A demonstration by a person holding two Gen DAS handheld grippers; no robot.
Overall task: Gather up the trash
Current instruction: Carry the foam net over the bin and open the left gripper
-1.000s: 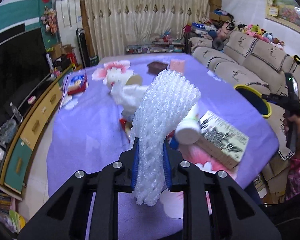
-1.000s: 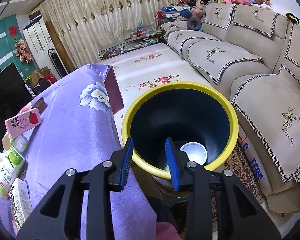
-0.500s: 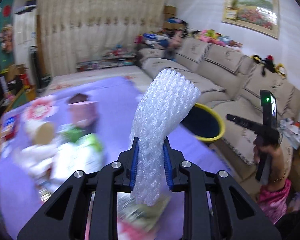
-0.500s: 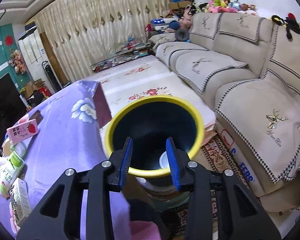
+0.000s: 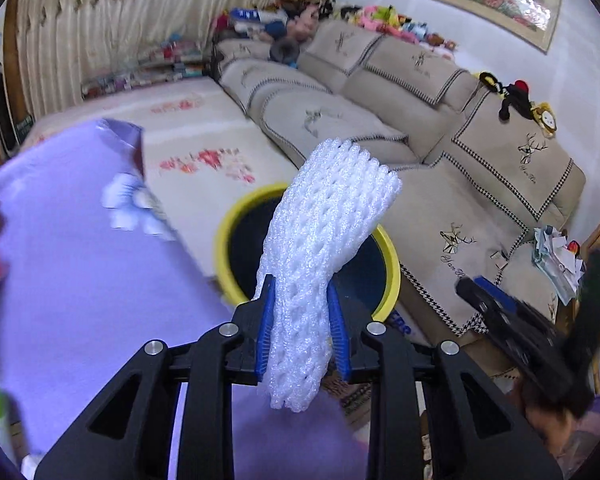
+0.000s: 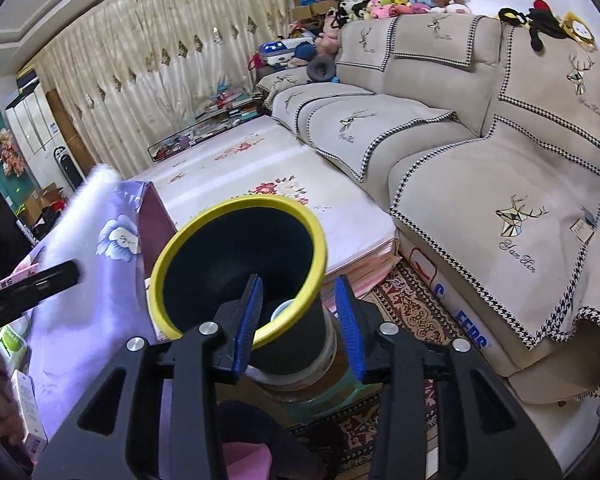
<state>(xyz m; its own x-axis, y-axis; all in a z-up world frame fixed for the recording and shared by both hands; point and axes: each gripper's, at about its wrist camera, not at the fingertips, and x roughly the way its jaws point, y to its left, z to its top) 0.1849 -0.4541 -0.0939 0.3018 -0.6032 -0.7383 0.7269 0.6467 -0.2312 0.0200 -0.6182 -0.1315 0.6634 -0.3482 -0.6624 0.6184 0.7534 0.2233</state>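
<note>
- Stitched script under the deer figure on the sofa cover point(image 6: 516, 216) reads roughly "Yan Elin"; the same script shows in the left wrist view, too small to read firmly.
- Blue capitals on the white sheet at the sofa's foot show only as "FERS" point(image 6: 466, 334); the first letters are cut off.
- Print on the cartons at the left edge of the purple tablecloth point(image 6: 88, 300) is too blurred to read.
- The left gripper point(image 5: 302, 320) is clamped on a white foam net sleeve point(image 5: 320, 248); its jaws have just been easing apart a little, the sleeve still between the blue pads.
- The sleeve stands up from the pads, leans right, and overlaps the yellow-rimmed dark bin point(image 5: 230, 248) behind it.
- The right gripper point(image 6: 298, 320) is released, nothing between its jaws, which have just been widening.
- The bin's near rim point(image 6: 236, 264) sits between its fingers in the picture; contact cannot be told.
- A white round item point(image 6: 284, 312) lies inside the bin.
</note>
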